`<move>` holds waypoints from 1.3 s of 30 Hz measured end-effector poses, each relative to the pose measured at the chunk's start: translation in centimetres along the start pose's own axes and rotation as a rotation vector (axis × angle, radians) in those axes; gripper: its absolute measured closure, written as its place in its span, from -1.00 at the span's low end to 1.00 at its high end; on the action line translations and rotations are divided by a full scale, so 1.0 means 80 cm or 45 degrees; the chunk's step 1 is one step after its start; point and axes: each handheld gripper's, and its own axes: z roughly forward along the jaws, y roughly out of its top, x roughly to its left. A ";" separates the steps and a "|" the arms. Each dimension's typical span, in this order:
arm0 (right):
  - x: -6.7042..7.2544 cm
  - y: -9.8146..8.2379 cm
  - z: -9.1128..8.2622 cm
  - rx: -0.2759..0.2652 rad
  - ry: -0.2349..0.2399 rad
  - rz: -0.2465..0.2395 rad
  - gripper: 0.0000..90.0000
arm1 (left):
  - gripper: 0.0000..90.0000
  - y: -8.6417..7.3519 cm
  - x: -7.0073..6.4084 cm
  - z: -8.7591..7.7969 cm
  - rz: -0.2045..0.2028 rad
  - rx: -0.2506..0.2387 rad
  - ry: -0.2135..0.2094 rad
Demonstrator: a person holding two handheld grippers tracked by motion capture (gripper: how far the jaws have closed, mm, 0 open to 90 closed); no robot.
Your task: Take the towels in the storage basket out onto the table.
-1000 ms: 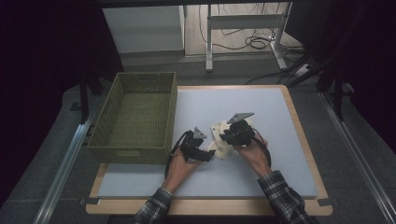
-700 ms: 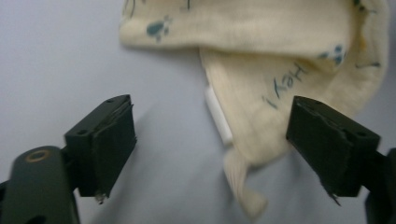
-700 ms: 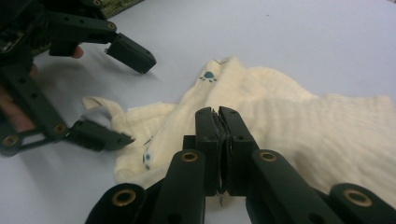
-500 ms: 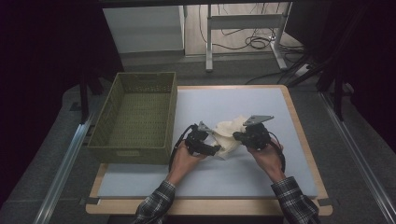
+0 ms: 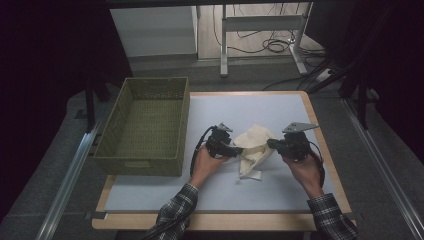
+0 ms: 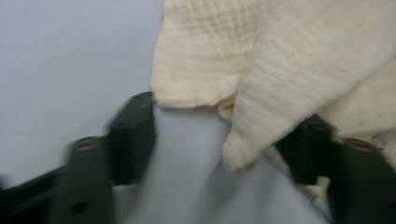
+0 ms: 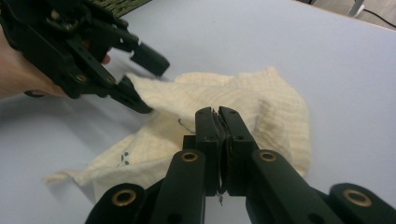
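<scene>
A cream muslin cloth (image 5: 252, 145) lies crumpled on the pale blue mat (image 5: 250, 105), between the two hands. My right gripper (image 5: 270, 144) holds its right edge; in the right gripper view the jaws (image 7: 217, 119) stand pressed together with a sliver of fabric and a thread between them. My left gripper (image 5: 240, 149) is at the cloth's left edge. Its jaws (image 6: 219, 140) have just been closing and still stand apart, with a cloth corner (image 6: 236, 154) hanging between them and draped over one jaw. The right gripper view also shows the left gripper (image 7: 147, 81) astride that edge.
A green woven basket (image 5: 140, 165) stands empty at the mat's left side, close to the left hand. The wooden table edge (image 5: 330, 165) runs just right of the right hand. Dark floor, rails and cables lie beyond the table.
The right hand has moved right with the cloth, drawing it out wider. The left hand has shifted slightly along the cloth's left edge and its jaws have narrowed around it.
</scene>
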 end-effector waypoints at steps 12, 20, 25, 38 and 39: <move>-0.027 0.033 -0.032 -0.071 -0.027 0.009 0.94 | 0.89 0.061 -0.017 -0.072 0.159 -0.156 0.026; -0.029 0.022 0.000 0.008 -0.003 0.115 0.34 | 0.88 0.064 0.011 -0.037 0.092 0.021 0.100; -0.015 -0.012 -0.010 0.015 0.054 0.153 0.16 | 0.86 0.049 0.025 -0.006 0.053 0.089 0.091; 0.033 -0.093 -0.016 0.095 0.173 0.208 0.00 | 0.81 0.043 0.031 -0.001 0.039 0.085 0.091; 0.035 -0.096 -0.013 0.103 0.179 0.210 0.04 | 0.81 0.042 0.031 -0.001 0.033 0.080 0.088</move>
